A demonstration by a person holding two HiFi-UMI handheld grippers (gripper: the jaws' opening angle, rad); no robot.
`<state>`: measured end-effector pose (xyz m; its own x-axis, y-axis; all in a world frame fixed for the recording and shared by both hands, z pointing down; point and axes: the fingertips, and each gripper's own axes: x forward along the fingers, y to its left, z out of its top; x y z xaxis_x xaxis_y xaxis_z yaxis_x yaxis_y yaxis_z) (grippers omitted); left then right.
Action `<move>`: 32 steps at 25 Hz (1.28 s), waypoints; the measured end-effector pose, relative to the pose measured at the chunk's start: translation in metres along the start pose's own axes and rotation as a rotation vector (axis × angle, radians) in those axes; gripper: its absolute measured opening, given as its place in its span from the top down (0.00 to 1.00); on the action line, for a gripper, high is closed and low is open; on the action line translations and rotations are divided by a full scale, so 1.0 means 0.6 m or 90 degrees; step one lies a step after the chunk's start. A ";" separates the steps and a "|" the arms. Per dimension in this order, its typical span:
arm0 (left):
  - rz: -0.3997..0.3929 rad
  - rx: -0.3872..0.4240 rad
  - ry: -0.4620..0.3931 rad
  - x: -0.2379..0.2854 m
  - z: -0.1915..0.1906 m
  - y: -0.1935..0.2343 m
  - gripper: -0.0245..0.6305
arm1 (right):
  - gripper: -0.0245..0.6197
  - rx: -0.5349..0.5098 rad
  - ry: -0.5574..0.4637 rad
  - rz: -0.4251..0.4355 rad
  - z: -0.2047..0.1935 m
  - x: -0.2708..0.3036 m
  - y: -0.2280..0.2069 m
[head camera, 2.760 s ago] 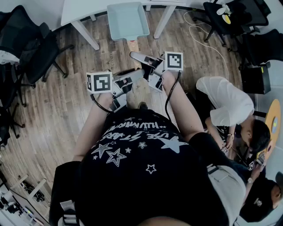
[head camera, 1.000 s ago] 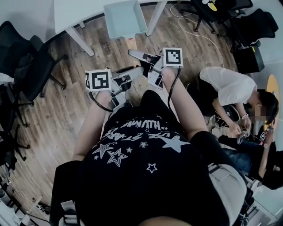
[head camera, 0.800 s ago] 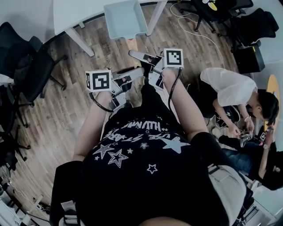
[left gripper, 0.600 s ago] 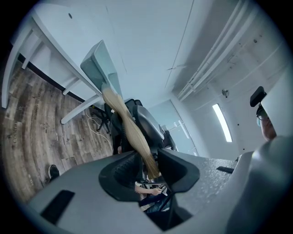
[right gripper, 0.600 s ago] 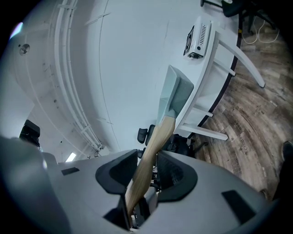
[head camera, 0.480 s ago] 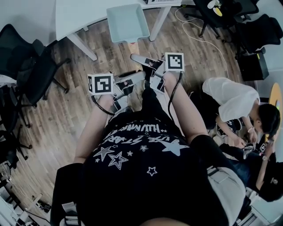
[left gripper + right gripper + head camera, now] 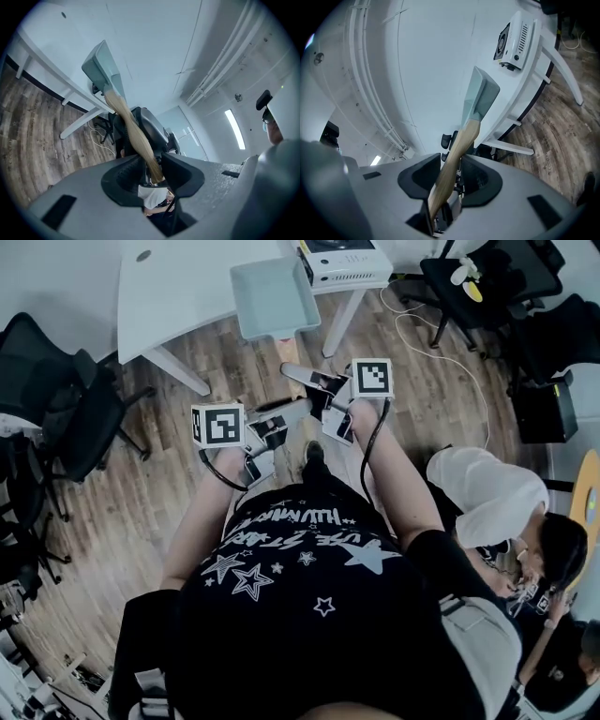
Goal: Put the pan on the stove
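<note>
The pan [image 7: 272, 296] is a square pale green one with a wooden handle [image 7: 287, 338], held level over the front edge of the white table [image 7: 178, 296]. Both grippers are shut on that handle. My left gripper [image 7: 279, 420] holds it from the left and my right gripper [image 7: 314, 385] from the right, further along. The handle [image 7: 133, 133] runs between the jaws of the left gripper [image 7: 153, 171] up to the pan [image 7: 104, 70]. In the right gripper view the handle [image 7: 457, 150] passes through the right gripper [image 7: 449, 187]. The white stove [image 7: 342, 263] [image 7: 516, 40] stands on the table, right of the pan [image 7: 480, 96].
Black office chairs [image 7: 66, 399] stand at the left, with more chairs at the top right [image 7: 487, 277]. A person in a white shirt [image 7: 487, 493] crouches on the wooden floor at my right. A cable [image 7: 441, 343] trails over the floor near the table leg.
I have walked toward the table with the pan held in both grippers. The stove has come into view at the top, and the pan now reaches over the table's edge.
</note>
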<state>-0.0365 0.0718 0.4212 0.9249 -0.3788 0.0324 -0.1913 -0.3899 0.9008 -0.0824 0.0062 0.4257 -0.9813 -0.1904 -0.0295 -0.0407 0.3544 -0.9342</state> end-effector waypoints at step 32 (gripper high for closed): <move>0.031 0.017 -0.022 0.260 0.209 0.075 0.76 | 0.75 -0.018 0.034 0.032 0.307 -0.088 -0.093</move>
<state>0.0579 -0.1099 0.4124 0.9026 -0.4261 0.0606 -0.2448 -0.3924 0.8866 0.0065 -0.1723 0.4141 -0.9908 -0.1232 -0.0561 0.0040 0.3878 -0.9217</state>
